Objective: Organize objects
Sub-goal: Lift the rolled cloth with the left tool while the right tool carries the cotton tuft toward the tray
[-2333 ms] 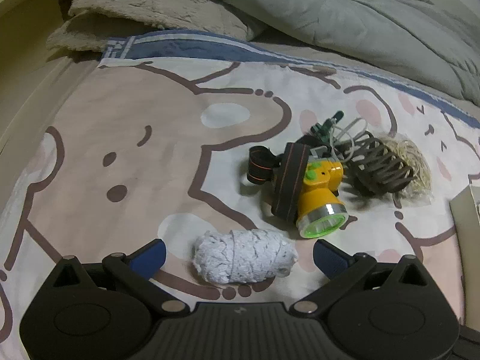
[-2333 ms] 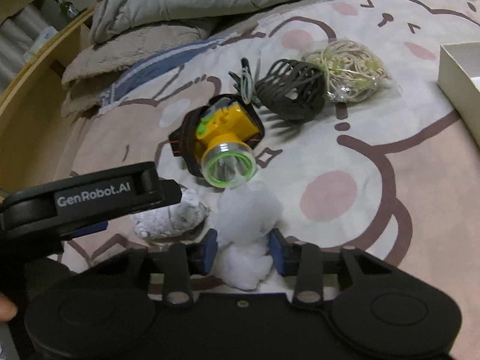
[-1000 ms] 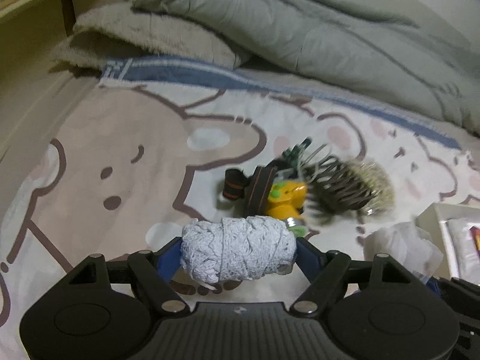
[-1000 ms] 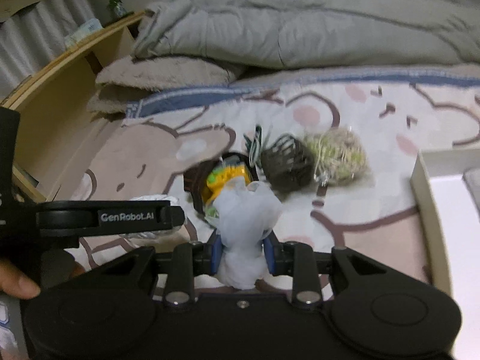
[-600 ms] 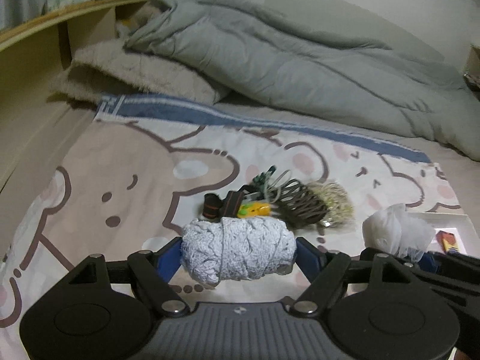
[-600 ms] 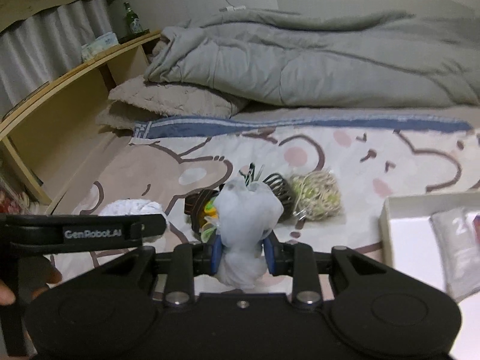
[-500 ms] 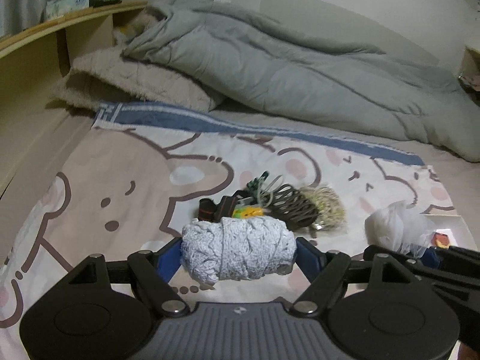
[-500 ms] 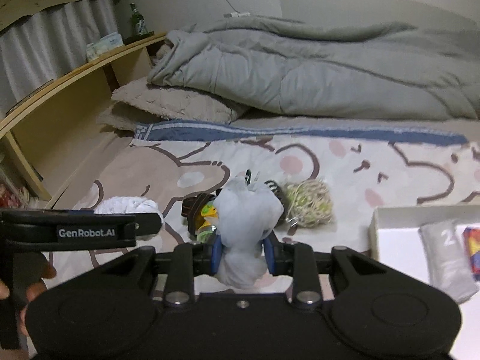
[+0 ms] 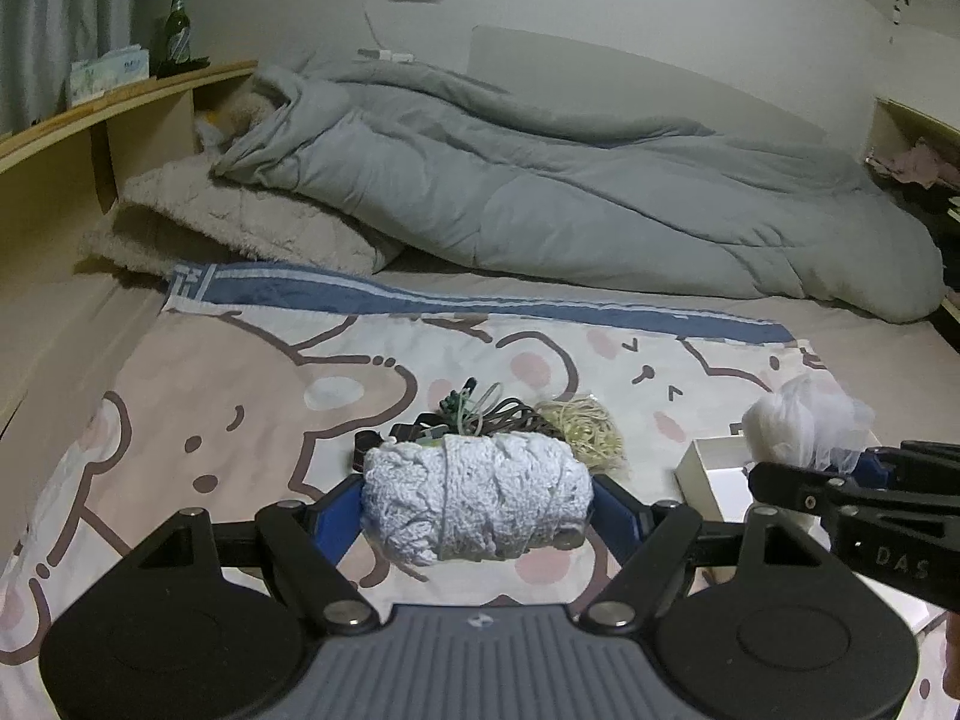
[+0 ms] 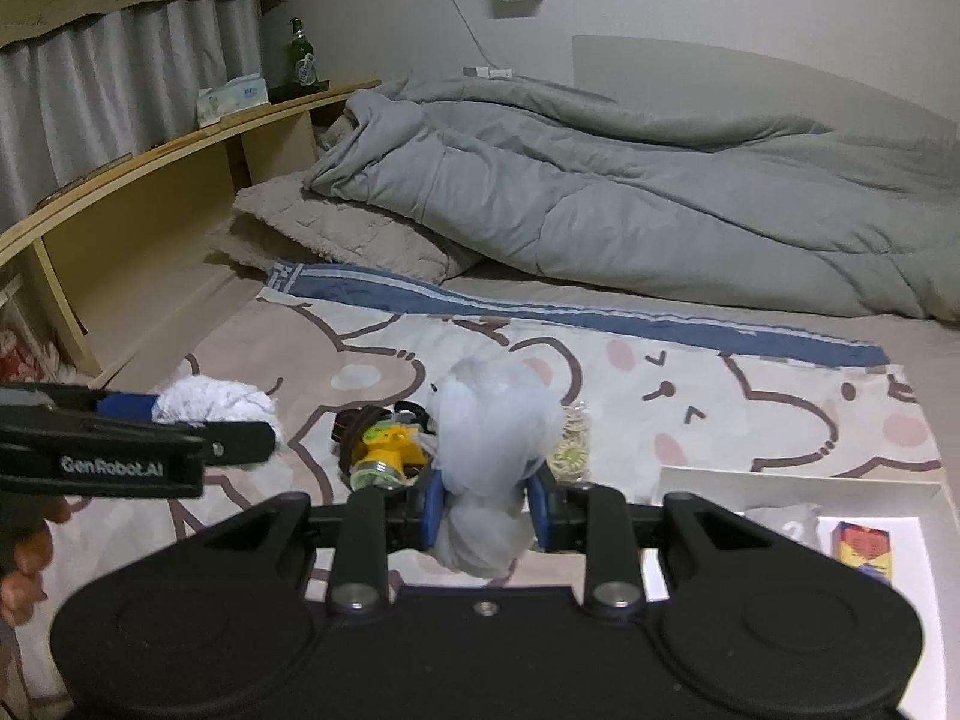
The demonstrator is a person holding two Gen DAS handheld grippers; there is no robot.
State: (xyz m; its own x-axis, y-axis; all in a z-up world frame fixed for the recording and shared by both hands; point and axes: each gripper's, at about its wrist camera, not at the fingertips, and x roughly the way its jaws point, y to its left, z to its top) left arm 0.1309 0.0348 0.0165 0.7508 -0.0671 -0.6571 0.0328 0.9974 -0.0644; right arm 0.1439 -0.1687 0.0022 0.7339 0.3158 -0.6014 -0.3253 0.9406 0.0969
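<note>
Both items are picked up and in transit, so the step in hand reads as the carry toward the white box (image 10: 798,483), not the grasp itself. The left claw (image 9: 477,504) is clamped across the ends of a bundle of white cord (image 9: 477,501), its blue pads (image 9: 336,507) pressing on either side, and the bundle hangs clear above the cartoon-bear blanket (image 9: 240,396). The right claw (image 10: 485,507) is closed tight on a puff of white mesh (image 10: 489,438), squeezing it at the waist so it bulges above and below the pads. Left on the blanket in a small heap are the yellow headlamp (image 10: 384,450), a dark tangle of cable (image 9: 480,414) and a bag of rubber bands (image 9: 585,435) (the cord bundle hides much of this heap in the left view). The box sits at the right edge of the blanket, already holding a folded grey item (image 10: 786,525) and a small coloured packet (image 10: 861,543). Next, I judge, each claw needs to swing right over the box, descend into a bare part of it, and only then release; the mesh is light and may cling to the pads, so a low release seems wise, and the two claws should go in turn to avoid crowding each other.
</note>
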